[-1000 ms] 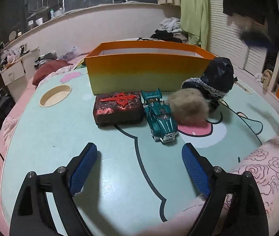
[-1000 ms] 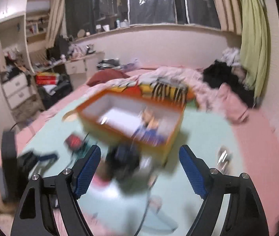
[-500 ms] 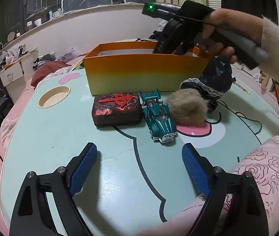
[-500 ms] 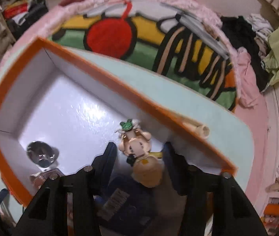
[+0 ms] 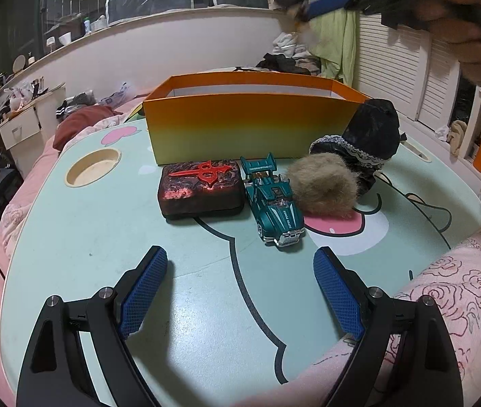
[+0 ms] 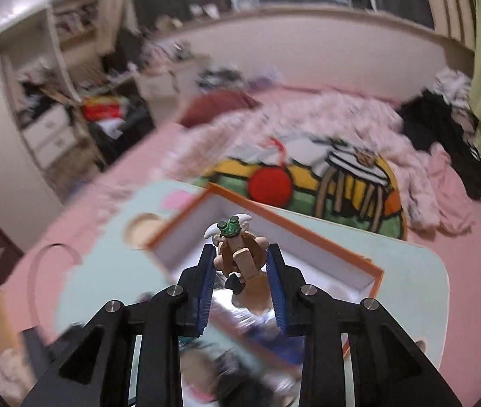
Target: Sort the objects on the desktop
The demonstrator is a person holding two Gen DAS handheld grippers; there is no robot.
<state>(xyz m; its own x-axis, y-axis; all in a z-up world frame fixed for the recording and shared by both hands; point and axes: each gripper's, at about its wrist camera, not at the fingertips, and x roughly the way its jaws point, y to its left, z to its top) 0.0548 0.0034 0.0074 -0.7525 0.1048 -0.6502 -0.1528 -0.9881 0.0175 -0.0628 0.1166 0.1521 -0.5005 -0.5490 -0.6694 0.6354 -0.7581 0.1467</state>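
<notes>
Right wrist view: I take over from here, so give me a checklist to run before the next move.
1. Right gripper shut on the figurine: ok.
2. Figurine lifted above the orange box: ok.
3. Left gripper open, nothing between its pads: ok.
4. Toy car, red case and fur ball on the table: ok.
5. Where the figurine should go: cannot tell.

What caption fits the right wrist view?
Right gripper shut on a small figurine, raised above the orange box.

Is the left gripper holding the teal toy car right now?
No. The left gripper stands open and empty above the table, while the teal toy car sits ahead, untouched.
</notes>
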